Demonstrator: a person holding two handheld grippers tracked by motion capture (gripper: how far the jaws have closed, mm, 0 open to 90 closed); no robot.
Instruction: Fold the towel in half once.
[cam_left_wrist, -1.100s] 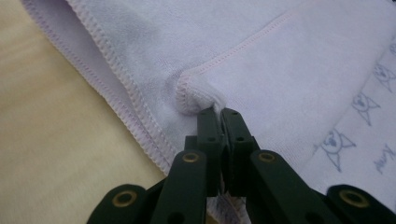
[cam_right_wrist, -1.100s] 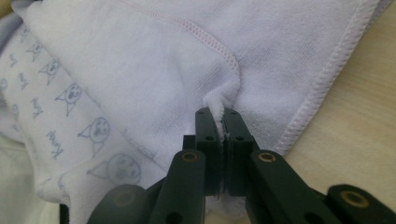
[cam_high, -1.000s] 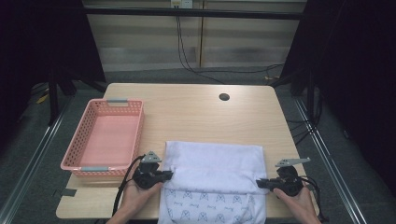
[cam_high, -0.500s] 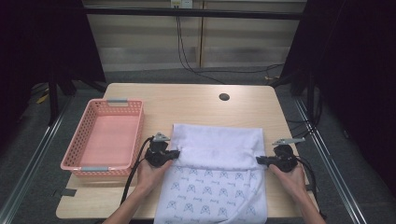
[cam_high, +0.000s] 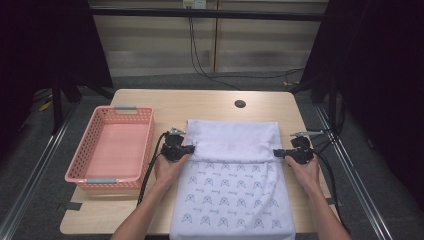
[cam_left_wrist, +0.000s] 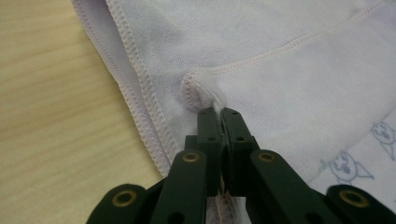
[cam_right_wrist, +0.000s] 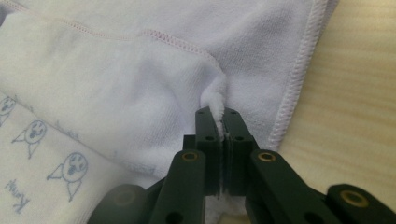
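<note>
Towel (cam_high: 232, 190) is soft terry-type cloth: light, limp, no stiffness of its own, so it only keeps a line where it's pulled taut between two points. Likely grippy on the wood rather than slippery; not fragile. Judgement: it will sag and bunch in the middle unless both corners travel evenly, and the folded flap can drag the lower layer with it.

Best hold is the hemmed corners, where the stitched edge gives the tongs something thick to bite. That's where they are now. Left tongs (cam_left_wrist: 218, 116) are clamped shut on a pinch of the flap's corner next to the stitched hem. Right tongs (cam_right_wrist: 217, 119) likewise closed on a tuft of cloth at the opposite corner, hem just beside them.

In the high view the left tongs (cam_high: 186, 149) sit at centre-left of the frame and the right tongs (cam_high: 280, 153) at centre-right, on the two ends of the fold edge.

Looks: white to pale lilac, plain on the reverse, small blue cat-face print with lettering on the face side, overlock stitching on the edges. It lies flat on the bench (cam_high: 210, 102), lower centre of the frame, its upper part folded over so the plain side shows and its near end running over the bench's front edge. Pink basket (cam_high: 112, 150) stands to its left, apart from it.
</note>
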